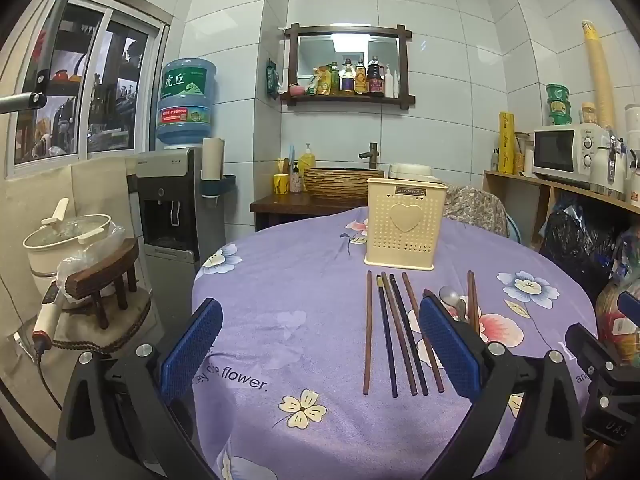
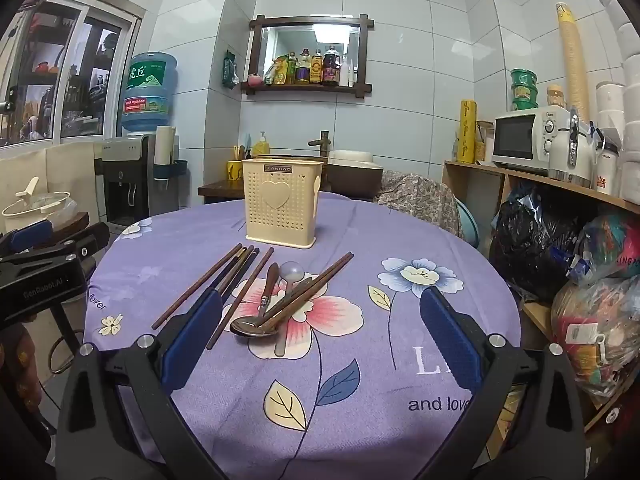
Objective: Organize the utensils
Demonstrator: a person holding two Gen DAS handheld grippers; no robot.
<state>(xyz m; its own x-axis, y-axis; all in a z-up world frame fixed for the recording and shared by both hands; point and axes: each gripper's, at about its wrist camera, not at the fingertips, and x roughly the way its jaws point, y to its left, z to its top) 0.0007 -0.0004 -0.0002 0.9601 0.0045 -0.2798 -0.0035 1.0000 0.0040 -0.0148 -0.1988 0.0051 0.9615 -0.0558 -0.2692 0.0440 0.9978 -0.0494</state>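
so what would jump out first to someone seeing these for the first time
Probably the purple floral tablecloth covering the round table, with the cream heart-fronted utensil holder standing upright at its far side. In front of it lie loose chopsticks in a rough row, and beside them two spoons crossed with more chopsticks. Both grippers hang open and empty over the near edge.

A microwave [image 2: 524, 140] sits right; a water dispenser [image 1: 172, 200] stands left.

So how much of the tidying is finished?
Nothing looks put away yet. The chopsticks and spoons all lie on the tablecloth in front of the cream holder. Both the left tool and right tool are open, holding nothing. Everything is left.
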